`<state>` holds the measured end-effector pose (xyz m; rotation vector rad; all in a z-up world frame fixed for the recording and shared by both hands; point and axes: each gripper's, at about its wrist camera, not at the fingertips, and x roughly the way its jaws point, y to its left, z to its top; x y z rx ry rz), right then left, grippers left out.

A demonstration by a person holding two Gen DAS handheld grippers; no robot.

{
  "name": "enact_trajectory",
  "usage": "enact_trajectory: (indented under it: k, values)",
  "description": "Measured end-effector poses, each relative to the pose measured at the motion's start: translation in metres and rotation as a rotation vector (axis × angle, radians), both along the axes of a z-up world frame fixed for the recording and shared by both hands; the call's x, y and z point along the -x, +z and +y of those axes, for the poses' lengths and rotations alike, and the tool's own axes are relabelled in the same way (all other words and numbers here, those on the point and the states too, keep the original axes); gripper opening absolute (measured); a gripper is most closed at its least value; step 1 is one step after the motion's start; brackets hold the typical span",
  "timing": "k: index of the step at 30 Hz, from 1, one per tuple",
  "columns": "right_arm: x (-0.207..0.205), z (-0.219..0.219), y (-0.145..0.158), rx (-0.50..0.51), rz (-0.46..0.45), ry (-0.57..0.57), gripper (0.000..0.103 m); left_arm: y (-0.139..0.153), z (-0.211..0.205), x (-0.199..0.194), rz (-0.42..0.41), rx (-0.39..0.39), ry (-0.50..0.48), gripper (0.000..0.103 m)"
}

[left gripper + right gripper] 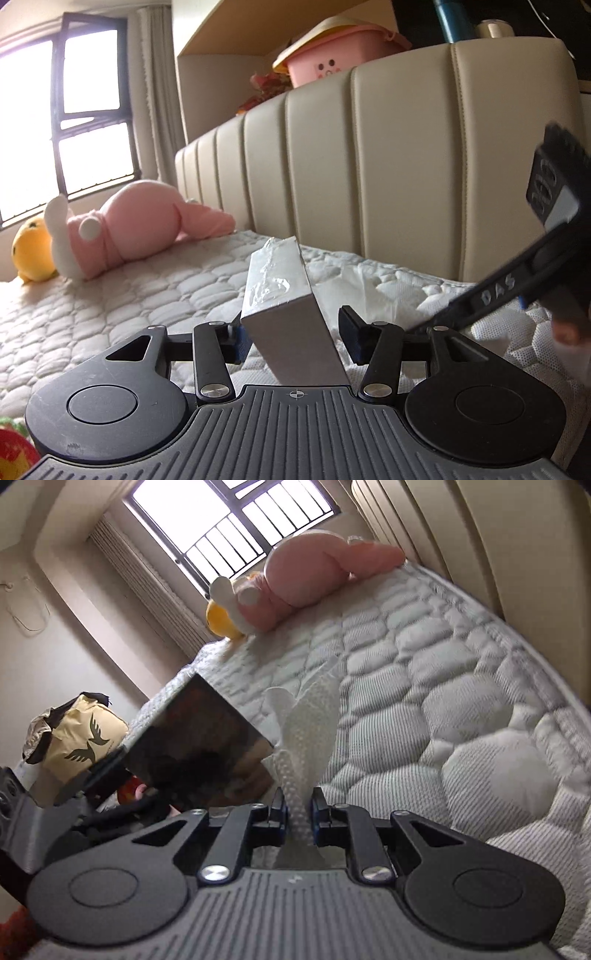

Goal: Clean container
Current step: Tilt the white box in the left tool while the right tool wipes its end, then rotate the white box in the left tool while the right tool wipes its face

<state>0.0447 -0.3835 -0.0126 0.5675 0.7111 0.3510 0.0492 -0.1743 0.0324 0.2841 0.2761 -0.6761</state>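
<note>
A grey rectangular container (284,314) with crinkled clear film on its top end hangs tilted over the quilted mattress (147,288). My left gripper (291,339) is shut on it, with a finger at each side. In the right wrist view the container (195,738) shows a dark glossy face at the left. My right gripper (298,812) is shut on a white textured wipe (310,720), which stands up just right of the container. The left wrist view shows the wipe (354,291) behind the container's right side, with the right tool's black body (517,288) slanting in.
A pink plush (140,229) and a yellow plush (31,247) lie at the far end by the window (92,110). A cream padded headboard (369,166) runs along the right. A pink bin (332,55) sits above it. A tan bag (81,734) stands off the bed.
</note>
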Motion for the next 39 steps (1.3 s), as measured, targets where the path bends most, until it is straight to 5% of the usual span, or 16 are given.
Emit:
enact_trajectory:
  k: [3,8,13,16,22,31,34,39]
  values:
    - [-0.006,0.015,-0.007,-0.006,0.013,0.028,0.016,-0.001,0.01,-0.007,0.037,0.01,0.026,0.057]
    - [-0.009,0.029,-0.007,-0.01,0.004,0.056,0.016,-0.008,0.031,-0.019,0.167,0.058,0.059,0.081]
    - [-0.002,0.029,-0.002,0.008,-0.012,0.056,0.018,-0.021,0.031,-0.024,0.274,0.106,0.035,0.094]
    - [0.008,0.028,-0.002,0.015,-0.027,0.07,0.017,-0.029,0.027,-0.035,0.394,0.201,0.019,0.098]
    - [0.023,0.022,-0.002,-0.082,-0.064,0.097,0.017,-0.044,0.04,-0.073,0.706,0.537,0.011,0.101]
    - [0.015,0.028,-0.021,-0.052,-0.016,0.079,0.019,-0.052,0.073,-0.093,0.94,0.768,-0.002,0.102]
    - [0.014,0.019,-0.023,-0.079,-0.007,0.036,0.019,-0.044,0.081,-0.095,0.934,0.768,-0.024,0.103]
    - [0.014,0.031,-0.017,0.042,-0.035,0.006,0.019,-0.026,0.079,-0.074,0.796,0.574,0.011,0.103]
